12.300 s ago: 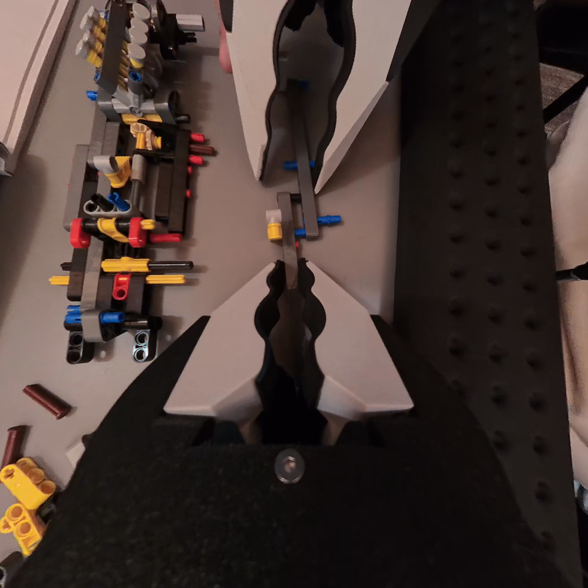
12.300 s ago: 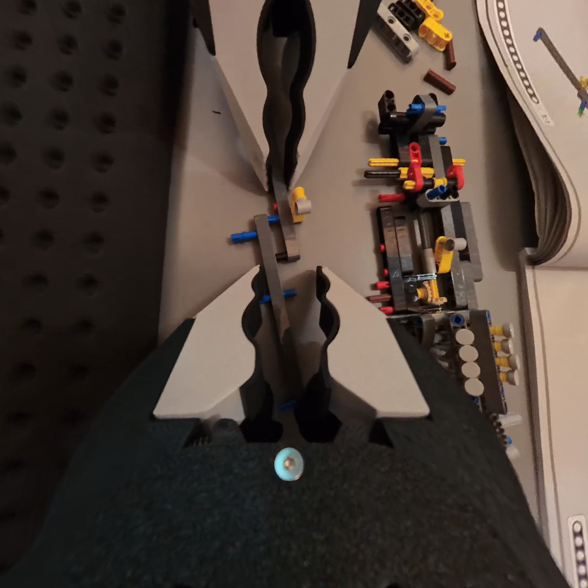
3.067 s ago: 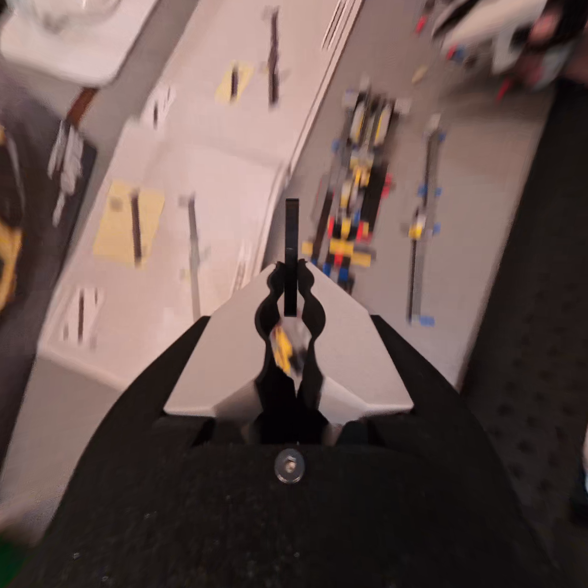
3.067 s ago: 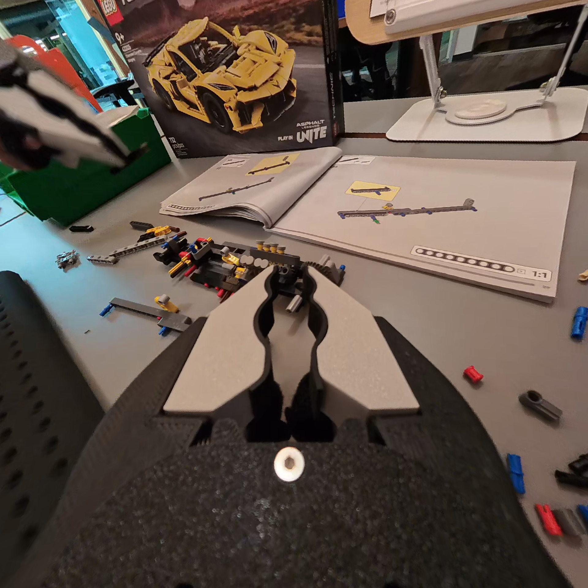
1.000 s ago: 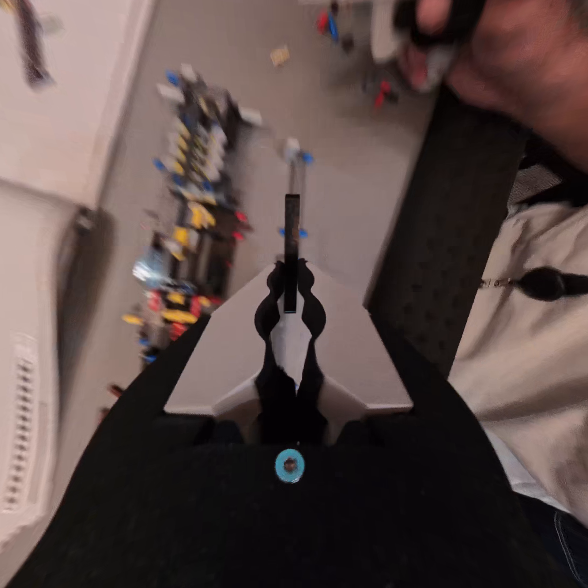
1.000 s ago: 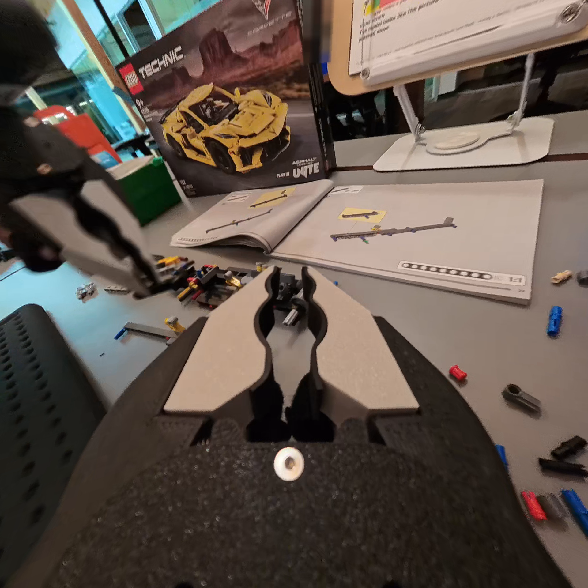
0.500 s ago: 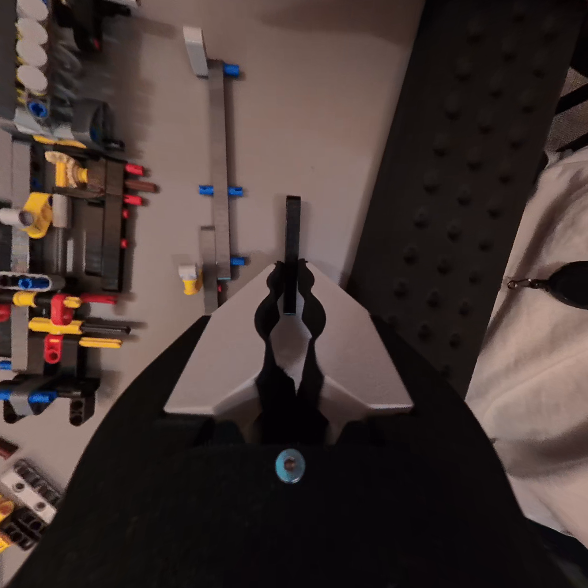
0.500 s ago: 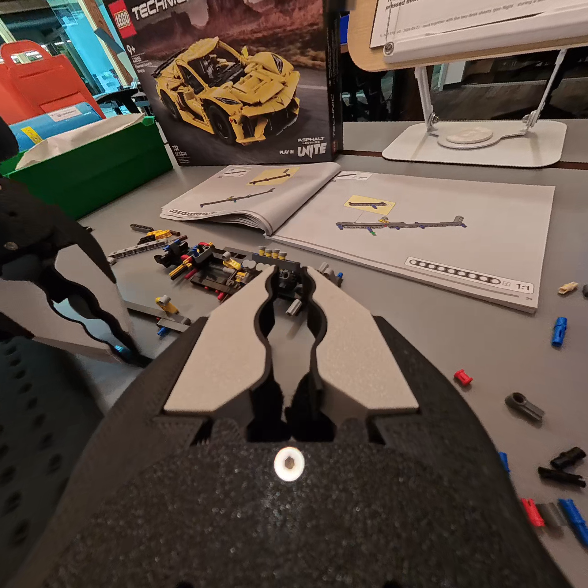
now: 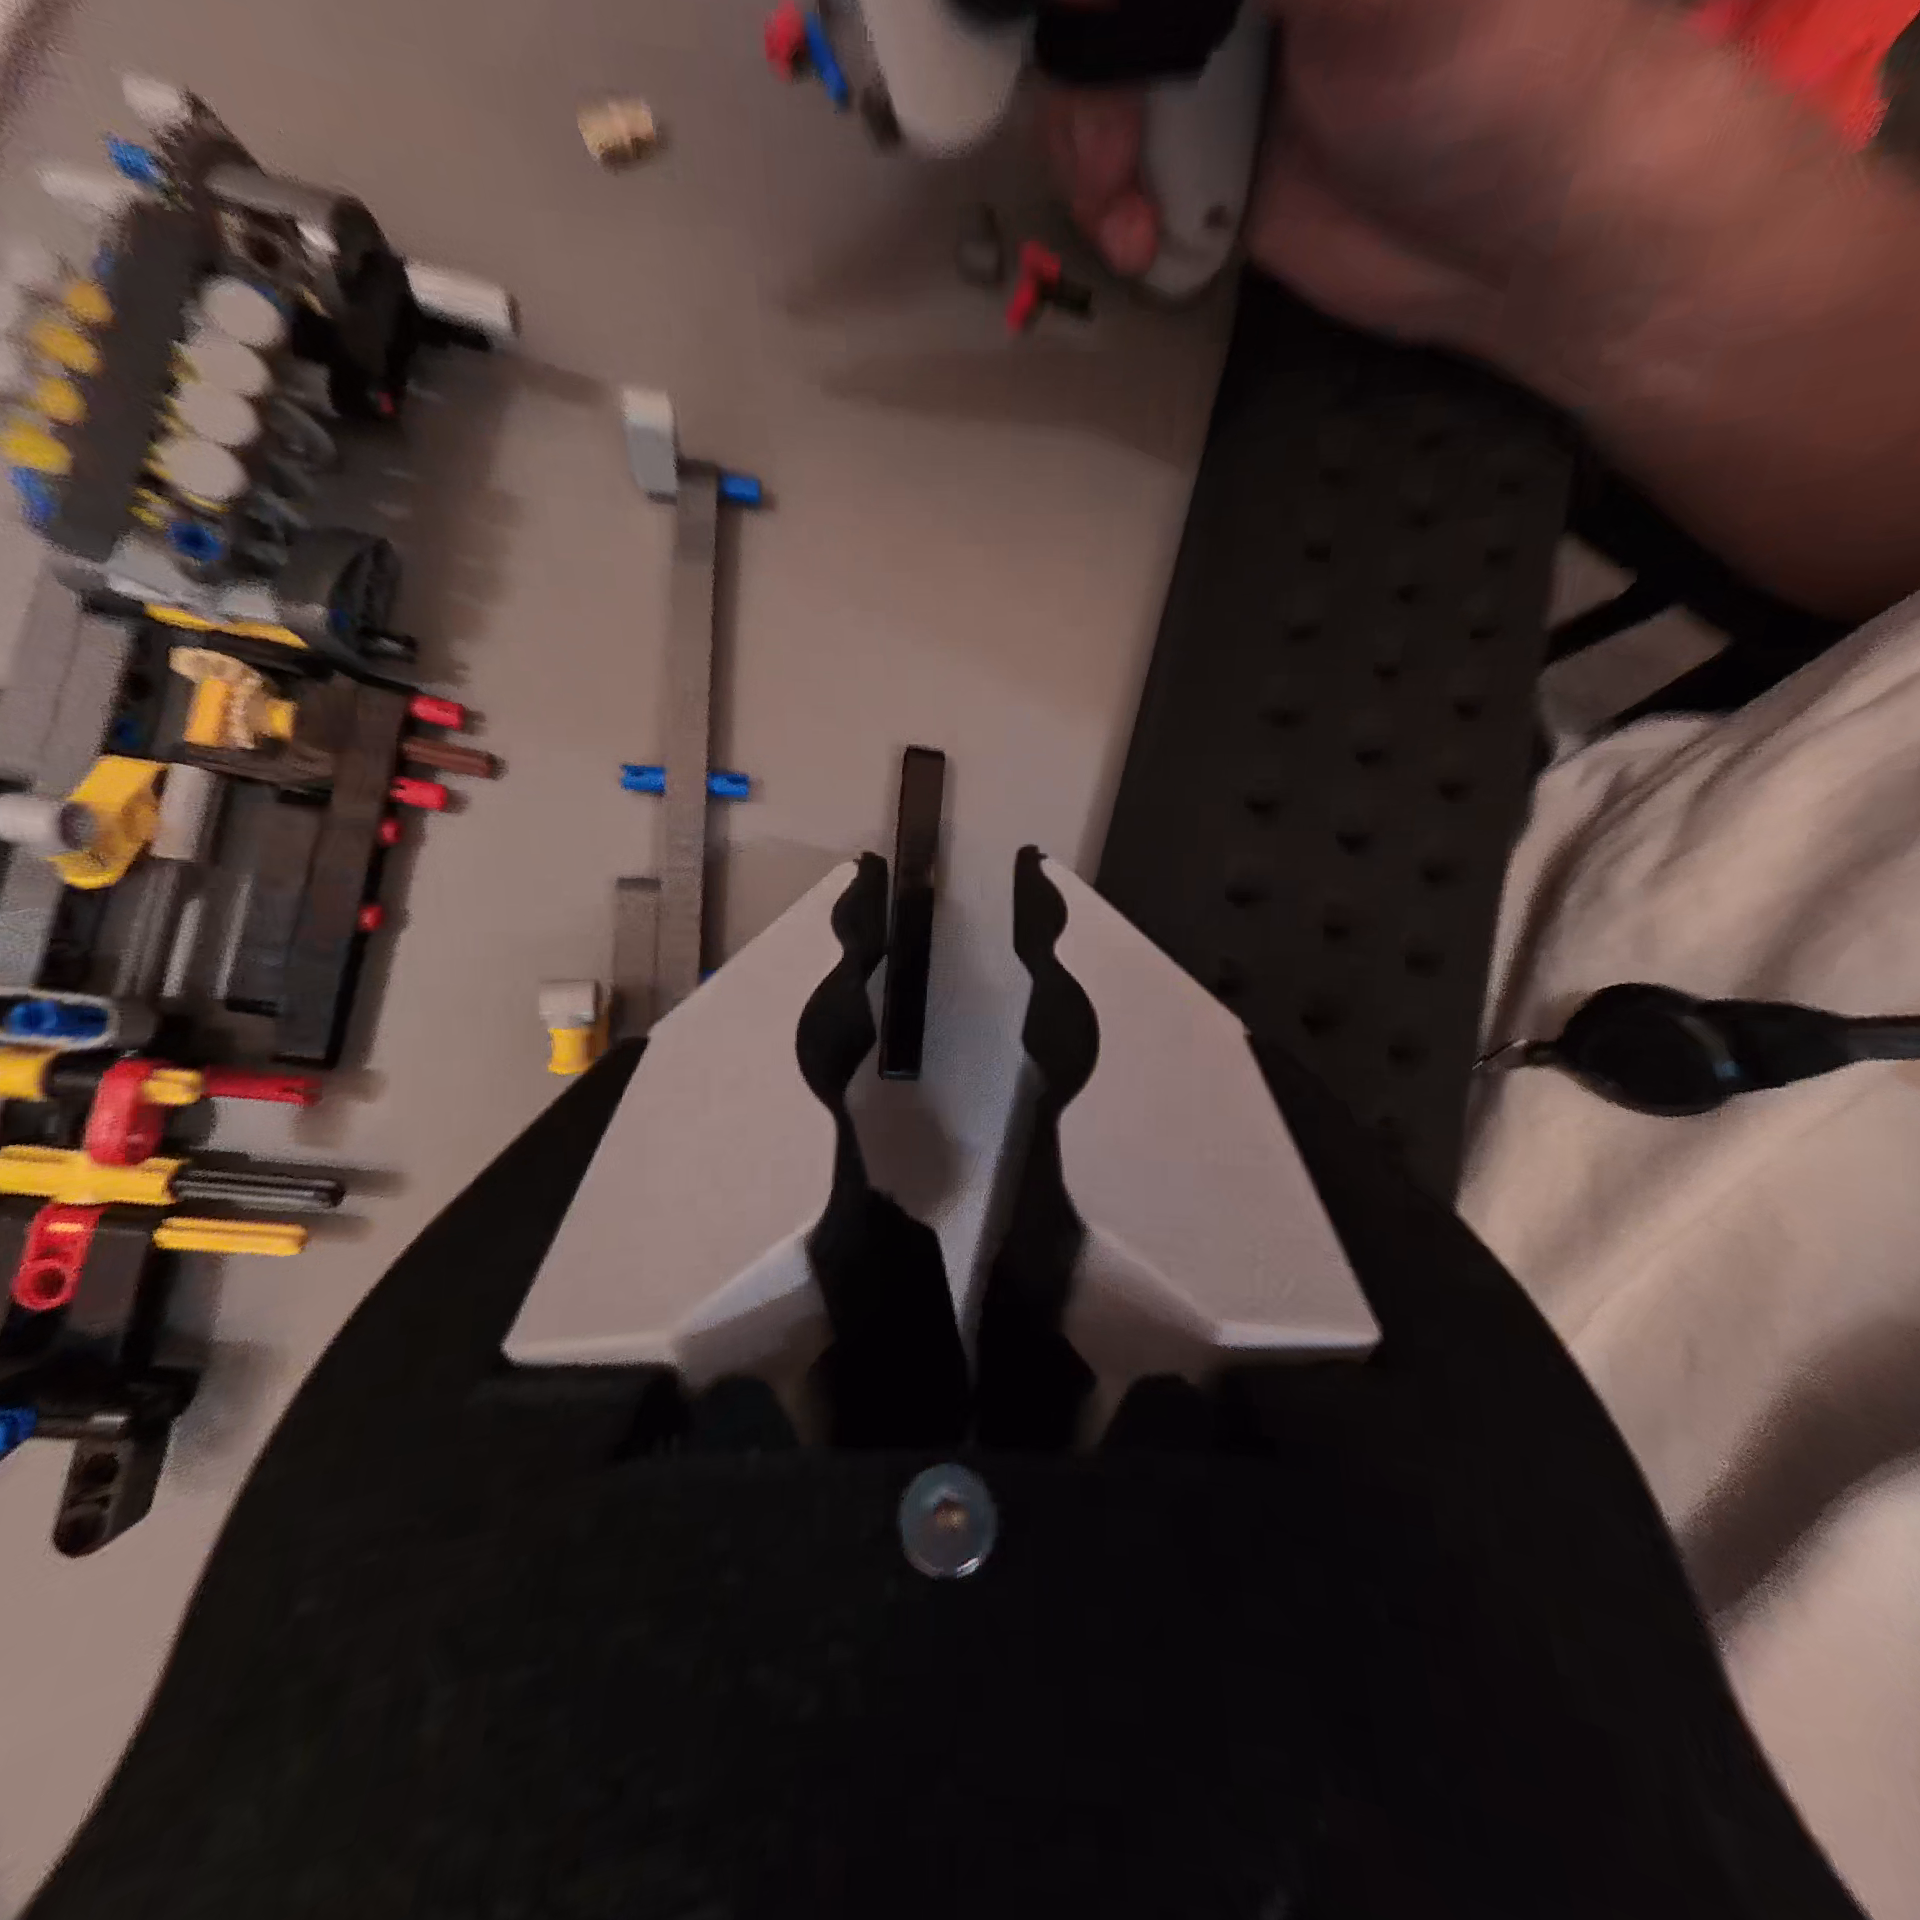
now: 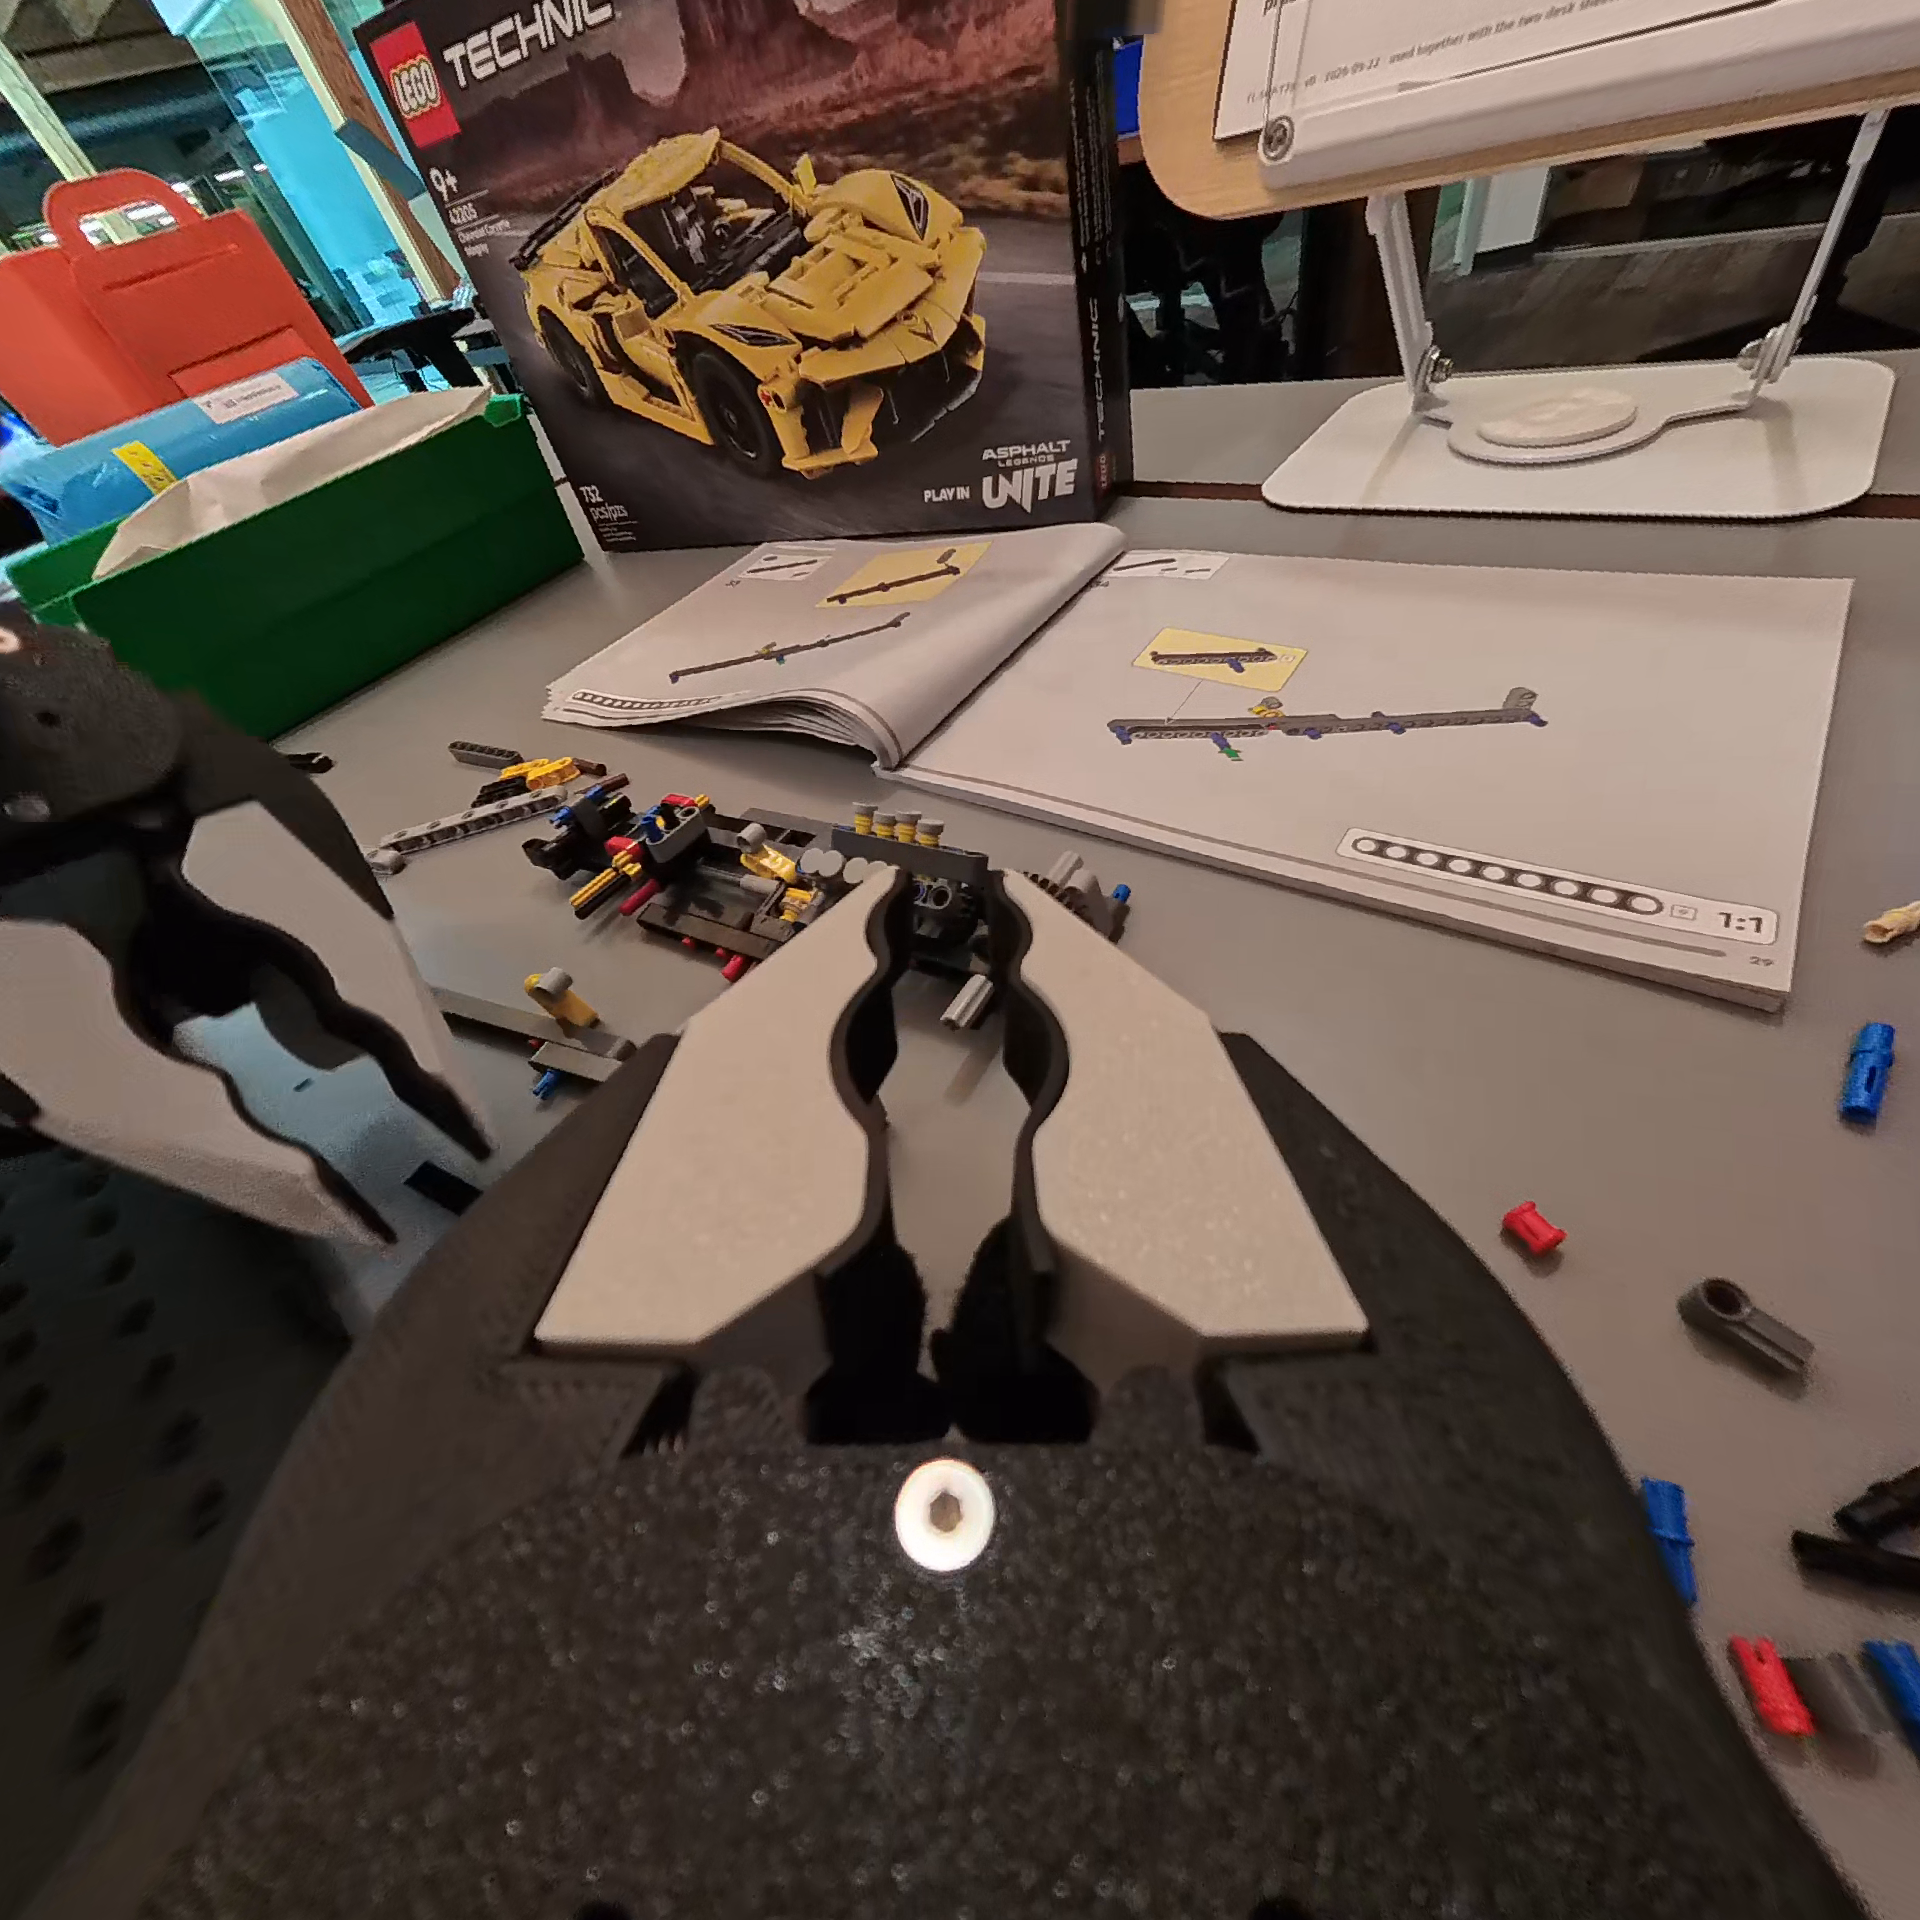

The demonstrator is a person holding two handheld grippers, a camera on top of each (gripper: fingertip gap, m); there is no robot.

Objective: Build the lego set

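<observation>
My left gripper (image 9: 945, 857) is open over the grey table. A short black beam (image 9: 914, 904) stands between its jaws, close against the left finger. A long grey beam assembly with blue pins and a yellow piece (image 9: 691, 665) lies just left of it. The partly built chassis (image 9: 208, 727) lies further left. In the right wrist view my right gripper (image 10: 951, 878) is narrowly open and empty, held above the table and pointing at the chassis (image 10: 727, 883). The left gripper (image 10: 436, 1195) shows at the left there, beside the grey beam assembly (image 10: 509, 1023).
A black perforated mat (image 9: 1330, 727) runs along the table's near edge. An open instruction booklet (image 10: 1351, 779), the set's box (image 10: 779, 260), a green bin (image 10: 312, 582) and a white stand (image 10: 1558, 436) lie behind. Loose pins (image 10: 1865, 1070) lie at the right. A hand (image 9: 1558, 260) shows at the top right. About 15 cm separates my left fingertips from my right.
My left gripper was shut on the black beam and has now opened around it. The right gripper has stayed narrowly open and shifted only slightly.
</observation>
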